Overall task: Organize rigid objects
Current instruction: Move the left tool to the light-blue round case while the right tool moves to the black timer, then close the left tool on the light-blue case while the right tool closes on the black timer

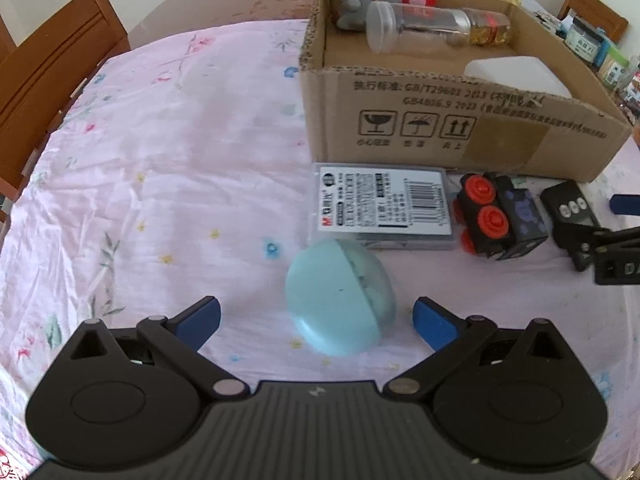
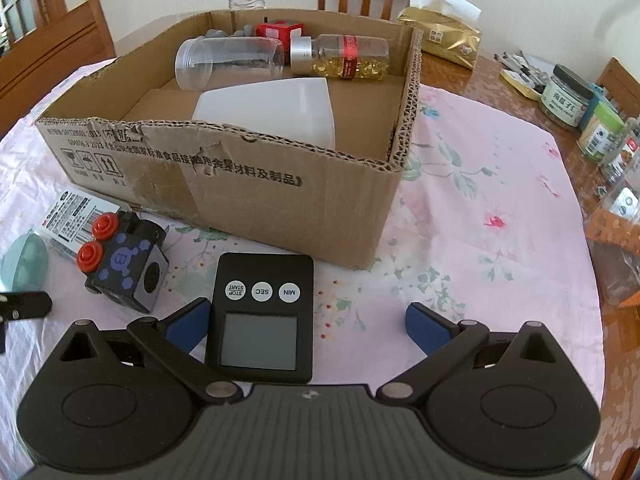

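Pale-blue rounded case (image 1: 340, 298) between wide-open, empty left gripper (image 1: 316, 322) jaws: operator should centre, close gently before boxing; right gripper (image 2: 306, 326) likewise open, empty.

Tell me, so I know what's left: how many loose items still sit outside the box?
4: teal egg, label pack, toy block, timer.

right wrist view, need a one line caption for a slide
Open right gripper poised over a black digital timer on the floral tablecloth, in front of a partly filled cardboard box.
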`<act>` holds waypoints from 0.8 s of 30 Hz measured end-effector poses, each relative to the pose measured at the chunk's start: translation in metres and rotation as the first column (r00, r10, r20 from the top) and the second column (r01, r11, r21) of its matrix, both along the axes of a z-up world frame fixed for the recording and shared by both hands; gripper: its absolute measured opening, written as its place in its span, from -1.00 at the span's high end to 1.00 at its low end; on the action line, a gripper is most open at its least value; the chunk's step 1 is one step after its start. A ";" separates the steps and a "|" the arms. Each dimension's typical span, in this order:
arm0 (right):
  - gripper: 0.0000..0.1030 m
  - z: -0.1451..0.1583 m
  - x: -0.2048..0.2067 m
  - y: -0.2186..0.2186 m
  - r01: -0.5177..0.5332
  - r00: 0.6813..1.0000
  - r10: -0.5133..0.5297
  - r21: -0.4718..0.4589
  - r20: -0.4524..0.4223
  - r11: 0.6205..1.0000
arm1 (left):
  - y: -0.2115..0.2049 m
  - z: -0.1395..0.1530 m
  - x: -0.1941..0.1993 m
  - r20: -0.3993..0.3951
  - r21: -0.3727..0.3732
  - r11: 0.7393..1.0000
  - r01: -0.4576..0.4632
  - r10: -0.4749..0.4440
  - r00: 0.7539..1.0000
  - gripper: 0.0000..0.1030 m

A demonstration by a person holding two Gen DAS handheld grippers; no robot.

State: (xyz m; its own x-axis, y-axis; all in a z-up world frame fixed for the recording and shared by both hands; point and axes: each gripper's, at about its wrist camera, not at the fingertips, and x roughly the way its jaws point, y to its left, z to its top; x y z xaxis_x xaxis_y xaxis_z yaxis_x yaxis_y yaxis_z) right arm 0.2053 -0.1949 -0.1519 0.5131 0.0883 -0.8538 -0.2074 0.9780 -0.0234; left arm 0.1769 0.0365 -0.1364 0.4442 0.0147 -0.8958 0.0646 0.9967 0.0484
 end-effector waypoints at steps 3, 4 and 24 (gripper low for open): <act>-1.00 0.001 0.000 -0.010 0.011 1.000 -0.011 -0.001 -0.004 1.000 | 0.010 0.000 -0.002 0.001 0.004 1.000 -0.010 0.010 1.000 -0.99; -1.00 0.002 -0.001 -0.013 0.015 1.000 -0.015 0.000 -0.004 1.000 | 0.014 -0.001 -0.003 -0.003 -0.003 1.000 -0.017 0.017 1.000 -0.99; -1.00 0.005 -0.020 0.023 -0.160 0.987 0.160 0.000 -0.032 0.987 | -0.011 0.007 0.006 0.022 -0.053 0.998 0.046 -0.045 0.999 -0.24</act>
